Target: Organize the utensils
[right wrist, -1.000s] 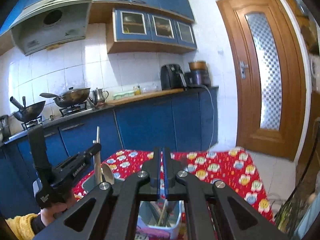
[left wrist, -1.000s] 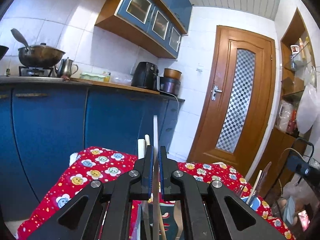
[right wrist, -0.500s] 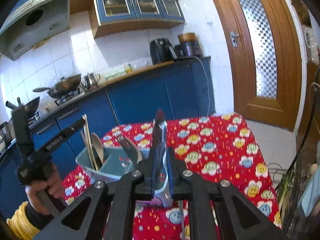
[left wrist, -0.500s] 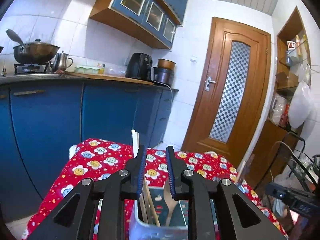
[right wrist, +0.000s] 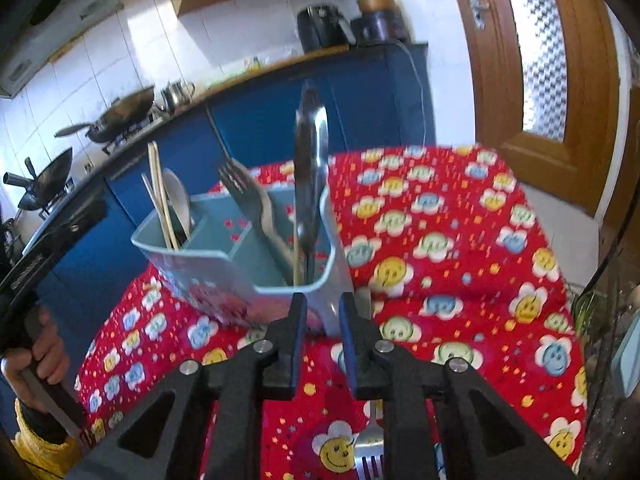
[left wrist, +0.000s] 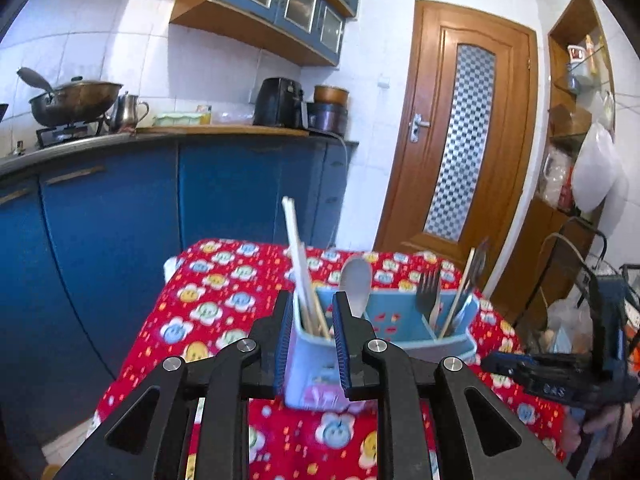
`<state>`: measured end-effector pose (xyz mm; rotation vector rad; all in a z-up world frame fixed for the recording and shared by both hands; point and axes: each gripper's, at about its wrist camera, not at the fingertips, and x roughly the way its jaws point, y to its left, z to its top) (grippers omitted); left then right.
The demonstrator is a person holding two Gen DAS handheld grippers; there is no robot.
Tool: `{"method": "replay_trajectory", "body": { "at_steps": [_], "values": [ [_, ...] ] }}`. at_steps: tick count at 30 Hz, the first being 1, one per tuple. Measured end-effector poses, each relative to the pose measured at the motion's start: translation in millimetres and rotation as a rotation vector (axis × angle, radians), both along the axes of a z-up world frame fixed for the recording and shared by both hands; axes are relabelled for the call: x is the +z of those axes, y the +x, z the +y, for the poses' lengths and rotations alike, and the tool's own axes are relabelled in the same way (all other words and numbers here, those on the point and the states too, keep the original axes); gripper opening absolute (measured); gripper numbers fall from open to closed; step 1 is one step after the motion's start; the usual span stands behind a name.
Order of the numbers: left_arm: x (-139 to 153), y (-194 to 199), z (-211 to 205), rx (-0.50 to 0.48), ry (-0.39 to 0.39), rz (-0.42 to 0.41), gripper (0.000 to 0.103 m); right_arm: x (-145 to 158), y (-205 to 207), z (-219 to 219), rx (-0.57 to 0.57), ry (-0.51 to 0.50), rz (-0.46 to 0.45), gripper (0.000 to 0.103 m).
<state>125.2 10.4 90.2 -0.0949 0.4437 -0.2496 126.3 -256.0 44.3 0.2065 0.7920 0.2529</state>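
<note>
A pale blue utensil caddy (left wrist: pixel 400 320) (right wrist: pixel 224 264) stands on the red flowered tablecloth (right wrist: pixel 440 240). Pale chopsticks (left wrist: pixel 298 252) (right wrist: pixel 158 192) and a white spoon (left wrist: pixel 356 280) stand in its one end. A fork (right wrist: pixel 244 192) and a metal spoon (right wrist: pixel 310 140) stand in the other end. My left gripper (left wrist: pixel 313 308) is open just short of the chopstick end, with nothing pressed between its pads. My right gripper (right wrist: pixel 322 308) is low by the caddy's near corner below the metal spoon. Its jaws are opening and grip nothing.
A second fork (right wrist: pixel 370 452) lies on the cloth under the right gripper. A hand (right wrist: pixel 36 360) holds the left gripper at the picture's left. Blue cabinets (left wrist: pixel 120 220) stand close behind the table, a wooden door (left wrist: pixel 460 140) to the right, and cluttered shelves (left wrist: pixel 568 184) beyond.
The left gripper let go of the chopsticks, which now stand in the caddy, and drew back. The right gripper released the metal spoon into the caddy, sank and tipped downward.
</note>
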Motion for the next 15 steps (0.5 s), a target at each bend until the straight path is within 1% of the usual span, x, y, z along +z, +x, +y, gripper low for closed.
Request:
{"method": "replay_trajectory", "body": {
  "at_steps": [10,15],
  "values": [
    [-27,1,5,0.044,0.056,0.108,0.020,-25,19,1,0.010,-0.071,0.125,0.019],
    [-35,4,8,0.055,0.040,0.135,0.020,-37,35,-1,0.035,-0.068,0.207,0.019]
  ]
}}
